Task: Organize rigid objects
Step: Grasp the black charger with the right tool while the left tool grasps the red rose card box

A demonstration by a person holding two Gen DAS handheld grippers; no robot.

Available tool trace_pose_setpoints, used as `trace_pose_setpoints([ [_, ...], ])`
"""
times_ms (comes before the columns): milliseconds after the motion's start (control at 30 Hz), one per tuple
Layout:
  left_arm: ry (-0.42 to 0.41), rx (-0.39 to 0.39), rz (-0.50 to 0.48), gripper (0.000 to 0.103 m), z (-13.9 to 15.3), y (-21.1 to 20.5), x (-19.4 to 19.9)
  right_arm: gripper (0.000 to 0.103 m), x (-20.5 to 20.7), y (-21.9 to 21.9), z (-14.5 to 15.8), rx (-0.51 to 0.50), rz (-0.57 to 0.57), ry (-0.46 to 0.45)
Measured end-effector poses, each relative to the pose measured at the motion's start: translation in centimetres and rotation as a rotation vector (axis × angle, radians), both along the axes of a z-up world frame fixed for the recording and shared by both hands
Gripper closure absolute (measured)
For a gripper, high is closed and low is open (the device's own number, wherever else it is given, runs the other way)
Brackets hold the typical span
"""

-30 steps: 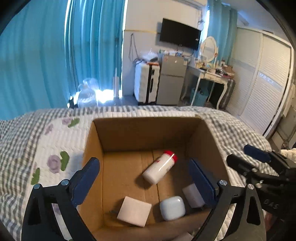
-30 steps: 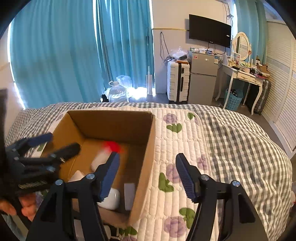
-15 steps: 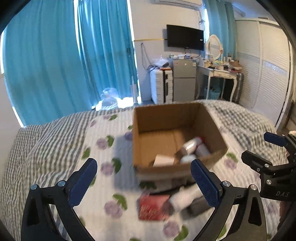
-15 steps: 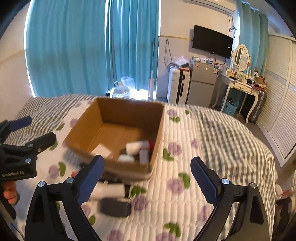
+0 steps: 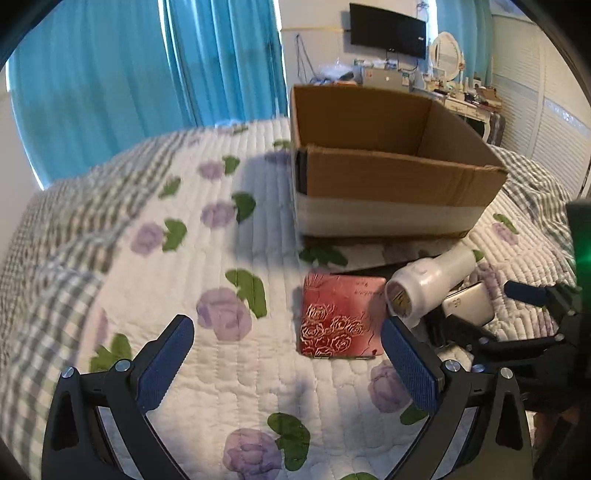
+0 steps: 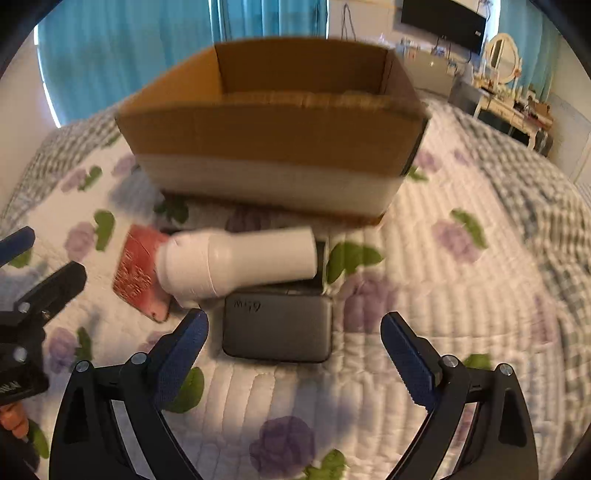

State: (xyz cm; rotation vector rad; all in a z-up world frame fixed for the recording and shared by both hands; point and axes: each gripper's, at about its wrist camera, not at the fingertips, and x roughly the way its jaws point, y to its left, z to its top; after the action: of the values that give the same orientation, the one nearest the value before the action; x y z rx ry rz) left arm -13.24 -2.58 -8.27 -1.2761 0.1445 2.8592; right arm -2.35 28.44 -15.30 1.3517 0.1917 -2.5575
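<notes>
A cardboard box (image 5: 391, 177) stands on the quilted bed; it also shows in the right wrist view (image 6: 273, 129). In front of it lie a red rose-embossed case (image 5: 338, 317), a white flashlight-shaped object (image 5: 428, 280) and a grey flat case (image 5: 469, 301). In the right wrist view the white object (image 6: 240, 260) lies across the red case (image 6: 138, 271) and above the grey case (image 6: 277, 328). My left gripper (image 5: 286, 362) is open, low over the quilt just before the red case. My right gripper (image 6: 293, 349) is open, just before the grey case.
The floral quilt (image 5: 207, 258) covers the bed, with grey checked fabric at its edges. Behind are blue curtains (image 5: 147, 74), a wall television (image 5: 388, 29), a dressing table (image 6: 517, 107) and white wardrobe doors (image 5: 546, 110).
Both grippers have pulled back from over the box and dropped low toward the quilt. The objects in front of the box now lie close ahead of both.
</notes>
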Motion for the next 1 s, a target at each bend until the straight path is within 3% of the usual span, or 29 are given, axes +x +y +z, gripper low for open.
trace_pose_setpoints([
  [133,-0.013,-0.009,-0.012,0.000,-0.9,0.4,0.0,0.009,-0.5,-0.6,-1.6,0.001,0.017,-0.030],
  [200,-0.023,0.003,-0.029,0.000,-1.1,0.6,0.1,0.034,-0.6,-0.6,-2.0,0.002,0.029,-0.041],
  [400,-0.071,0.024,-0.046,0.000,-1.9,1.1,-0.3,0.036,0.2,0.8,-0.2,-0.042,0.018,-0.013],
  [633,-0.148,-0.018,-0.048,0.000,-4.0,2.9,-2.0,0.036,-0.1,2.9,1.7,-0.074,-0.025,0.024],
  [1000,-0.159,0.012,0.036,0.002,-6.3,3.2,-4.8,0.036,-0.6,3.2,1.0,-0.083,-0.031,-0.004],
])
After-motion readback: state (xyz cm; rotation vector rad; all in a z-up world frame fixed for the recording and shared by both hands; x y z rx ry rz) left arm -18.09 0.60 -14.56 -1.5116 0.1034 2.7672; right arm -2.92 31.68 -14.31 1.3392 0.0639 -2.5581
